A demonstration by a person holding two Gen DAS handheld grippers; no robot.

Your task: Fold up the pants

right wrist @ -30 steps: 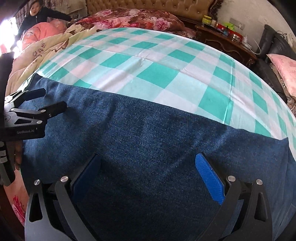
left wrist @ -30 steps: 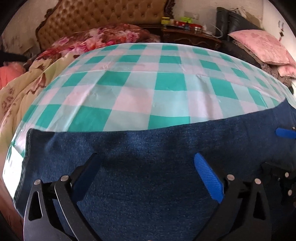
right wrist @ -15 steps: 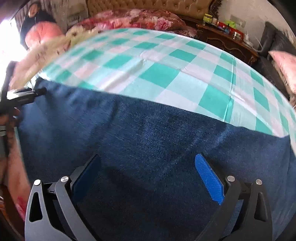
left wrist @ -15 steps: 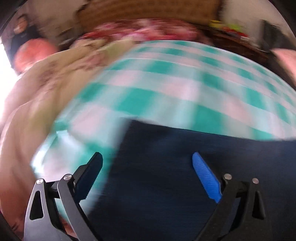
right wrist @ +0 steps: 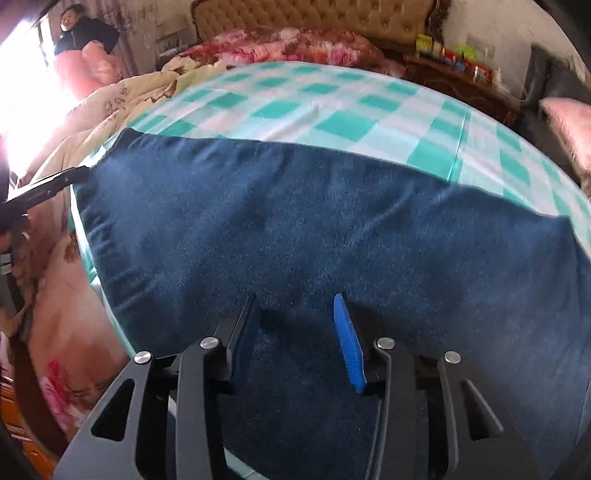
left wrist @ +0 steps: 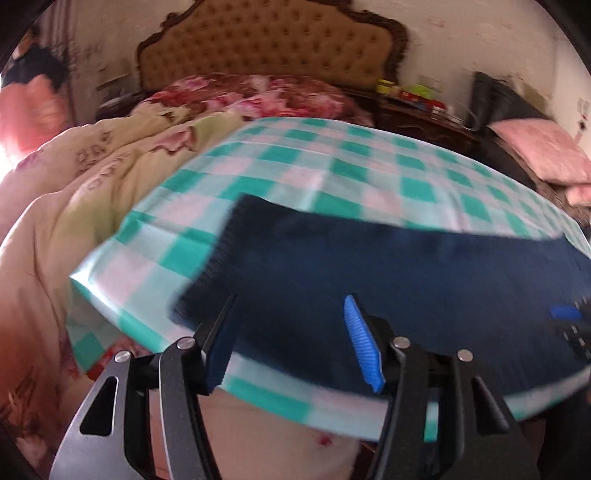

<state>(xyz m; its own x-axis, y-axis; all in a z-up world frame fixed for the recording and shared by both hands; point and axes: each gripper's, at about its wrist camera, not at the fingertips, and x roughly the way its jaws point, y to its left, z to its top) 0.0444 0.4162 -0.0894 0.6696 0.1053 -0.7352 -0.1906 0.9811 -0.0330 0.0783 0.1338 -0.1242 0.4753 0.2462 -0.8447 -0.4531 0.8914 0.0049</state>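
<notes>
Dark blue denim pants [left wrist: 388, 266] lie flat in a long strip across the near edge of the checked bed sheet [left wrist: 332, 173]; they also fill the right wrist view [right wrist: 314, 229]. My left gripper [left wrist: 288, 332] is open and empty, held back over the near left end of the pants by the bed edge. My right gripper [right wrist: 293, 328] is open, its jaws partly closed in, low over the denim further right. The left gripper's tip [right wrist: 55, 184] shows at the pants' left end. The right gripper's tip [left wrist: 565, 314] shows at the far right.
A floral quilt [left wrist: 92, 177] is heaped at the left of the bed. A tufted headboard [left wrist: 266, 48] and a bedside table with bottles [right wrist: 454, 62] stand at the back. Pink pillows [left wrist: 543, 155] lie at the right. A person [right wrist: 81, 33] sits far left.
My left gripper has swung left and pulled back off the pants to the bed edge. My right gripper's jaws have narrowed and it has dropped closer to the denim.
</notes>
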